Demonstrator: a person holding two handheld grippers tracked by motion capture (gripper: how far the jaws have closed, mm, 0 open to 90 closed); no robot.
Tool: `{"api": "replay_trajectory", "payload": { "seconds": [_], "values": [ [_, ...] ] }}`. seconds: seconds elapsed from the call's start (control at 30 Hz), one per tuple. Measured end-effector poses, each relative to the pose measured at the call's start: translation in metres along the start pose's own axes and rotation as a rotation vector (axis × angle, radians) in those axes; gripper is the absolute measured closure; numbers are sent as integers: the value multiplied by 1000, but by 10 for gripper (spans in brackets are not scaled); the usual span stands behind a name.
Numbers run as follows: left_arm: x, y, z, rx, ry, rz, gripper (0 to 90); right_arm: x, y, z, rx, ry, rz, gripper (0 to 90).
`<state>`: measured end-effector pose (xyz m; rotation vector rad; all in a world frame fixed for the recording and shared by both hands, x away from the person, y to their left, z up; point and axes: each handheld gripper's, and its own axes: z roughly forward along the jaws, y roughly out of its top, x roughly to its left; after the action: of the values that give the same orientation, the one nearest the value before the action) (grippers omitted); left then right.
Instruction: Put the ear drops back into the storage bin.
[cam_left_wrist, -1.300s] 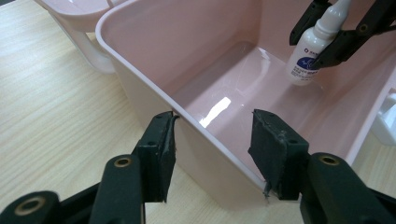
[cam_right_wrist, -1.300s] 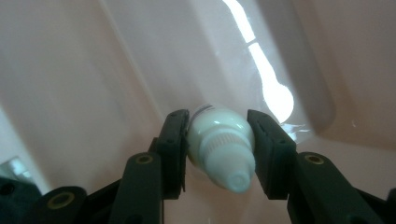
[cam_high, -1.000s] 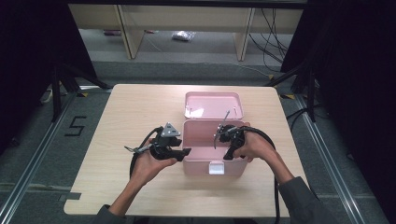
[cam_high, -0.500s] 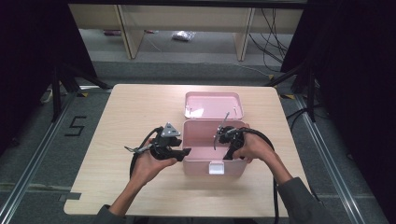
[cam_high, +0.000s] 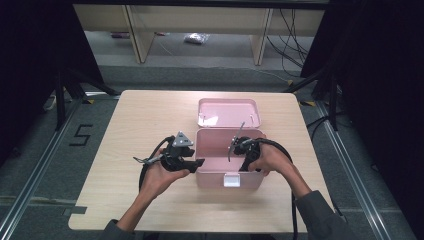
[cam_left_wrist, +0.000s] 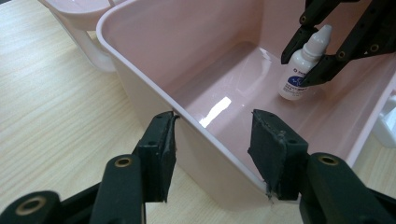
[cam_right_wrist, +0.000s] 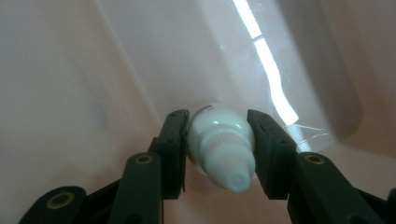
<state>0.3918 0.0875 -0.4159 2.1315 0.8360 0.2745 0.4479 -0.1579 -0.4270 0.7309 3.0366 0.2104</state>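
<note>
The open pink plastic box (cam_high: 227, 165) sits on the pale wooden table (cam_high: 135, 120), its hinged pink lid (cam_high: 228, 112) lying flat just beyond the far wall, inner face up. Inside the box stands 1 thing: a small white plastic dropper bottle (cam_left_wrist: 302, 63) with a blue-printed label and a ribbed white cap, upright on the glossy floor near the wall on the right gripper's side. The rest of the floor shows only bright reflections.

The right gripper (cam_high: 245, 150) reaches down into the box from above, its 2 black jaws either side of the bottle. In the right gripper view the bottle (cam_right_wrist: 219, 144) fills the gap between the pads (cam_right_wrist: 175, 144), cap pointing up toward the camera; the jaws stand partly closed, and the pads appear to press on the bottle's shoulders, though a thin sliver of shadow at the right pad makes full contact hard to confirm. In the left gripper view the same jaws frame the bottle at the neck, with its base on the box floor.

The left gripper (cam_high: 192, 164) lies level at the box's left side wall. Its jaws stand about half open and straddle the rim (cam_left_wrist: 205, 133): 1 pad (cam_left_wrist: 161, 154) outside against the wall, the other (cam_left_wrist: 273, 154) inside the box, clear of the wall. The wall is between them but not clamped.
</note>
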Motion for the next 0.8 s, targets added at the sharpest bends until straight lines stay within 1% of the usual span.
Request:
{"api": "replay_trajectory", "payload": {
  "seconds": [0.03,0.07,0.1,0.13,0.17,0.2,0.23,0.27,0.3,0.33,0.37,0.4,0.43,0.47,0.5,0.53,0.57,0.6,0.63,0.67,0.7,0.73,0.77,0.8],
  "values": [
    [0,0,0,-1,-1,-2,501,-1,0,0,2,-2,-9,600],
    [1,0,0,0,-1,-1,501,-1,0,1,-1,9,-10,598],
    [0,0,0,1,0,-1,502,-3,0,1,-1,0,-13,596],
    [0,0,0,0,2,0,502,0,0,0,5,13,15,597],
    [-1,0,0,0,3,2,502,0,-1,0,0,18,15,588],
    [0,0,0,0,1,0,503,1,-1,-2,1,18,13,572],
    [0,0,0,0,0,-1,502,-1,-1,-5,-10,4,5,544],
    [0,0,0,-1,0,-2,504,-1,-2,-7,-30,5,8,521],
    [0,0,0,2,7,0,504,-1,-2,-12,-36,20,33,490],
    [0,0,1,2,8,1,502,-1,-3,-17,-48,21,46,436],
    [0,0,1,2,8,2,496,-1,-4,-23,-69,21,51,434],
    [0,-1,1,-1,2,-3,493,0,-4,-27,-97,33,54,423],
    [1,-1,2,-3,2,-8,489,-1,-5,-32,-122,35,63,415],
    [1,-1,2,-5,15,-11,482,-1,-7,-37,-151,44,76,415],
    [1,-1,2,-6,11,-12,473,-3,-8,-40,-174,37,75,412],
    [0,0,2,-10,-5,-15,462,-3,-9,-43,-183,43,93,407],
    [1,0,3,-15,-2,-24,450,-6,-11,-46,-212,33,76,404],
    [1,0,3,-15,1,-26,432,-7,-13,-48,-231,30,98,405],
    [2,1,3,-21,7,-35,416,-8,-14,-50,-243,27,111,403],
    [3,2,3,-27,4,-44,401,-9,-16,-52,-264,26,126,400],
    [4,3,2,-26,8,-45,391,-10,-18,-54,-280,19,126,398],
    [6,4,2,-25,15,-47,387,-10,-20,-56,-286,17,137,398],
    [7,5,2,-31,28,-53,383,-11,-22,-58,-298,8,132,397],
    [9,7,1,-36,15,-59,375,-12,-23,-59,-308,3,131,395]
  ]
}}
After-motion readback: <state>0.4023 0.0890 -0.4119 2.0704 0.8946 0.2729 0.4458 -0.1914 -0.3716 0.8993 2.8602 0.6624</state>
